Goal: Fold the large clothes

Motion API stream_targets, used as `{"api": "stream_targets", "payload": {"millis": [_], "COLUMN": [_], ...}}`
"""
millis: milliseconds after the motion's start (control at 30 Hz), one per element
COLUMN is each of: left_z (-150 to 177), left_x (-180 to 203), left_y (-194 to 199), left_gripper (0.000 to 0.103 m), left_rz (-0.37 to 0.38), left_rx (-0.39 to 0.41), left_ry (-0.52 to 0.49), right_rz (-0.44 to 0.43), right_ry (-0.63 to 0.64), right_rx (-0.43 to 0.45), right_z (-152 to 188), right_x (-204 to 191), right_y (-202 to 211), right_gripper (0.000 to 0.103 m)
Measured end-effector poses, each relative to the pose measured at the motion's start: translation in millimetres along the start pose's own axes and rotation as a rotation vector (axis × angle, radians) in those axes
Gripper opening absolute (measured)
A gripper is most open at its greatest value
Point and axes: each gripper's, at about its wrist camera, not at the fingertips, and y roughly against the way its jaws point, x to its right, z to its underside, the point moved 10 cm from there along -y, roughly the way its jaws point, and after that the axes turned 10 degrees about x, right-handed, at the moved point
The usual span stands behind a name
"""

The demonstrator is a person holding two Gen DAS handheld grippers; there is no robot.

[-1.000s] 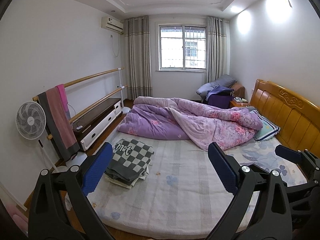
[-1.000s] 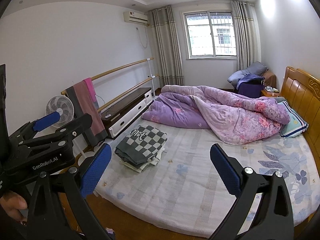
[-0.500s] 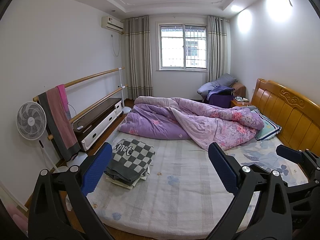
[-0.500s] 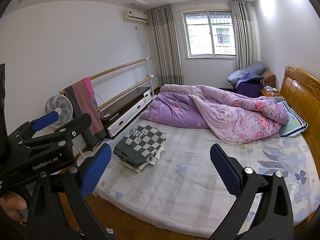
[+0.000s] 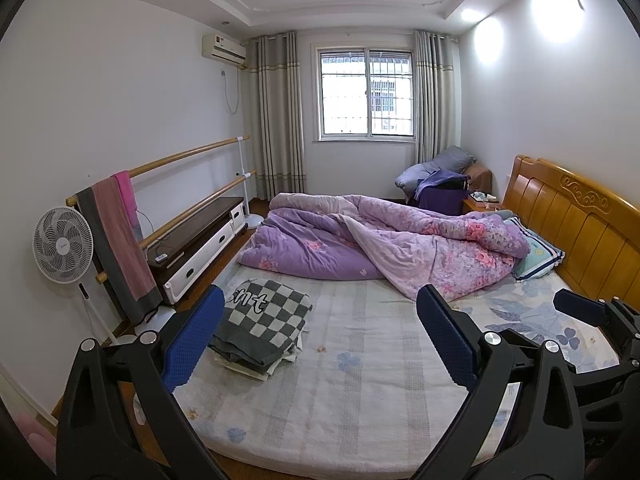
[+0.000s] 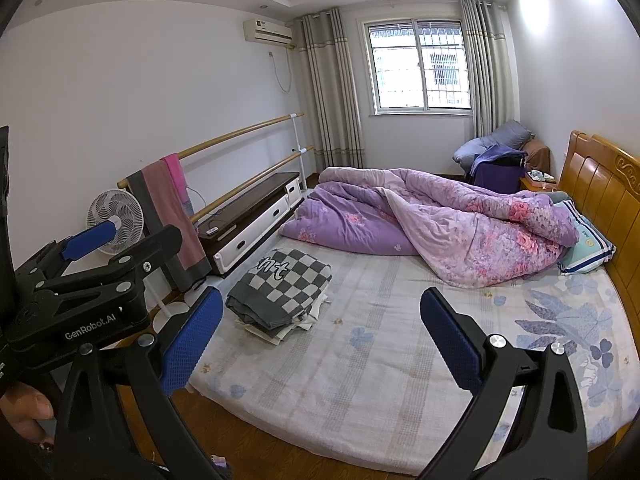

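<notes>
In the left wrist view we are holding the left gripper (image 5: 320, 340) wide open and empty; the checkered folded stack (image 5: 262, 326) is lying just ahead-left on the bed (image 5: 360, 400). In the right wrist view the right gripper (image 6: 320, 340) is gaping empty too, stack (image 6: 280, 292) farther left, so the left is nearer.

Both the left gripper (image 5: 320, 340) and right gripper (image 6: 322, 340) have black frames, silver screws, blue dimpled pads (image 6: 191, 342) and white "GenRobot.AI" lettering.

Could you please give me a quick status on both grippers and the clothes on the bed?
Left gripper open, empty. Right gripper open, empty. Checkered stack folded, untouched, at mattress edge. Purple quilt bunched behind, clear of it.
</notes>
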Motion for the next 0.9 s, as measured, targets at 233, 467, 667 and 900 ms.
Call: {"api": "stream_targets", "payload": {"millis": [233, 467, 667, 900], "left_z": [2.3, 3.9, 6.3, 8.2], "left_x": [-6.9, -11.1, -12.2, -12.1], "left_y": [-7.0, -13.1, -18.1, -19.1], "left_gripper": [0.097, 0.097, 0.097, 0.097], "left_rz": [0.008, 0.006, 0.011, 0.017], "left_rx": [-0.002, 0.009, 0.011, 0.007], "left_ry": [0.000, -0.012, -0.018, -0.019], "right_rz": [0.007, 0.006, 0.009, 0.014], "right_ry": [0.003, 0.001, -0.008, -0.008], "right_rx": [-0.004, -0.004, -0.010, -0.012], "right_z": [-0.2, -0.4, -0.8, -0.9], "right_x": [-2.3, -4.0, -3.5, -2.3], "right_y": [-3.3, -3.6, -4.1, -4.9], "right_gripper": [0.096, 0.095, 0.095, 0.096]}}
